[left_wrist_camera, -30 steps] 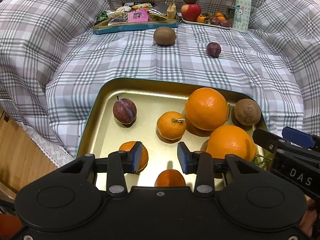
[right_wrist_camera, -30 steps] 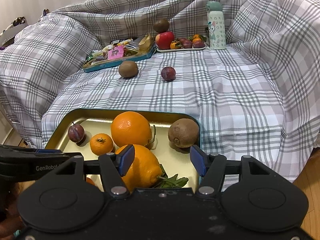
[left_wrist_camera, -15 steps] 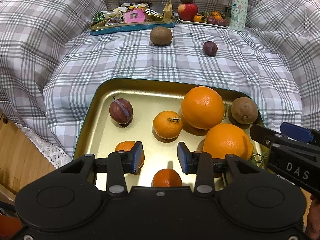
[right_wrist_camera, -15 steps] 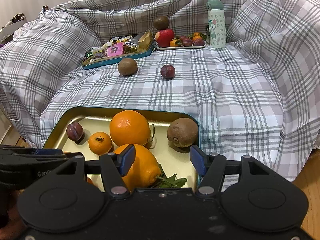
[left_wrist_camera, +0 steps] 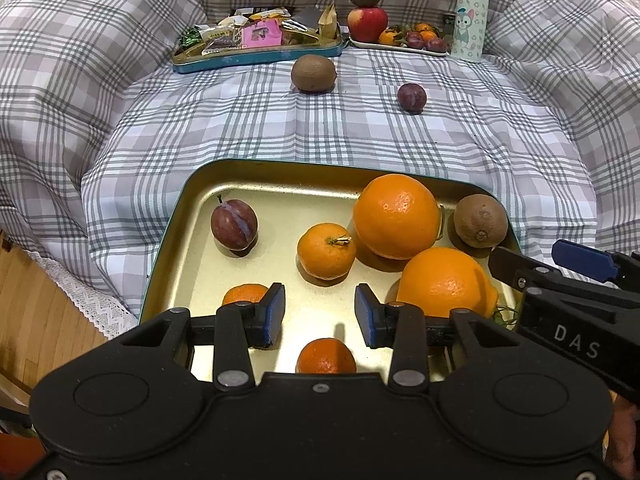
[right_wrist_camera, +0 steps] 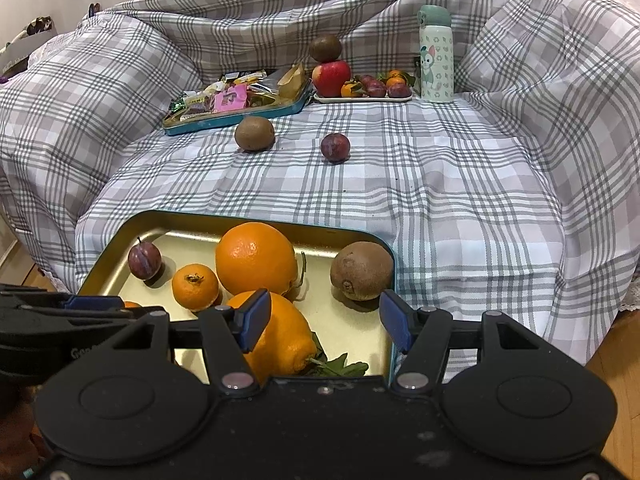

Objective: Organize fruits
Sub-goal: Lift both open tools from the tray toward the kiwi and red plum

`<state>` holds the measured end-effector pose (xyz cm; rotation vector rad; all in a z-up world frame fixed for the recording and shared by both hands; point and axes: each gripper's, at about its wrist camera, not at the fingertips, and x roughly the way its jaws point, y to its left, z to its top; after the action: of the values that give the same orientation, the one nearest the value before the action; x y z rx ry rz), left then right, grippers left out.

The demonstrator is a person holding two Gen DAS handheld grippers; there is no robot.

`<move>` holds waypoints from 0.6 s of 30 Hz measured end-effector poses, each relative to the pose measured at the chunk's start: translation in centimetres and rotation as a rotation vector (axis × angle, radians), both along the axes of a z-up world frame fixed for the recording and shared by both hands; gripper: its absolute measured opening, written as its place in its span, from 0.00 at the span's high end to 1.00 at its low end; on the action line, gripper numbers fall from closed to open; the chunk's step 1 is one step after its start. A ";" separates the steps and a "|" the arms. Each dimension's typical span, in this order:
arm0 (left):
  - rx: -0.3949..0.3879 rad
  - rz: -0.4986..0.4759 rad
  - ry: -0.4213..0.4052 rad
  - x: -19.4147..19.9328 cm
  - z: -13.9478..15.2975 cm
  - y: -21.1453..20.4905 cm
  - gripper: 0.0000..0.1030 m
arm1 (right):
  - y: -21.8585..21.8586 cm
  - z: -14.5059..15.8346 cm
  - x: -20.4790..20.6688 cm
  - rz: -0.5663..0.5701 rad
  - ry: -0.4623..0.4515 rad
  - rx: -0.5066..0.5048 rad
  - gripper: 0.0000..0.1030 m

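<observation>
A gold tray [left_wrist_camera: 280, 188] [right_wrist_camera: 188, 220] with a teal rim sits on the checked cloth near me. It holds a plum [left_wrist_camera: 234, 223], two large oranges [left_wrist_camera: 396, 216] [left_wrist_camera: 446, 282], several small mandarins [left_wrist_camera: 326, 250] and a kiwi [left_wrist_camera: 480, 221] [right_wrist_camera: 362, 271]. A loose kiwi [left_wrist_camera: 313, 73] [right_wrist_camera: 254, 133] and a loose plum [left_wrist_camera: 411, 97] [right_wrist_camera: 335, 146] lie on the cloth farther back. My left gripper [left_wrist_camera: 320, 315] is open and empty over the tray's near part. My right gripper [right_wrist_camera: 325, 320] is open and empty over the tray's right end; it also shows in the left wrist view [left_wrist_camera: 560, 268].
At the back stand a teal tray of snack packets [left_wrist_camera: 256, 40], a white plate [left_wrist_camera: 400, 46] with an apple, a kiwi on top, and small fruits, and a mint-capped bottle [left_wrist_camera: 470, 16]. Cloth-covered cushions rise on three sides. Wooden floor lies to the left and right.
Both grippers have risen or drawn back slightly, so the tray and fruits sit a little lower and smaller in view. Both stay open and empty. No fruit has moved.
</observation>
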<state>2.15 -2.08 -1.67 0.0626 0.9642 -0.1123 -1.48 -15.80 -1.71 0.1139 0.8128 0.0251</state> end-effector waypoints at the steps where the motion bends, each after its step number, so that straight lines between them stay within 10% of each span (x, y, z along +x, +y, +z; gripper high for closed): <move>1: -0.001 0.000 -0.001 0.0 0.0 0.0 0.55 | 0.0 0.0 0.0 -0.001 0.000 -0.002 0.38; 18: -0.025 -0.018 -0.011 0.0 0.6 -0.1 0.55 | -0.3 -0.1 0.2 -0.003 0.021 -0.001 0.39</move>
<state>2.12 -2.15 -1.05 0.0485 0.9515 -0.1409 -1.31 -16.11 -1.86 0.1148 0.8335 0.0203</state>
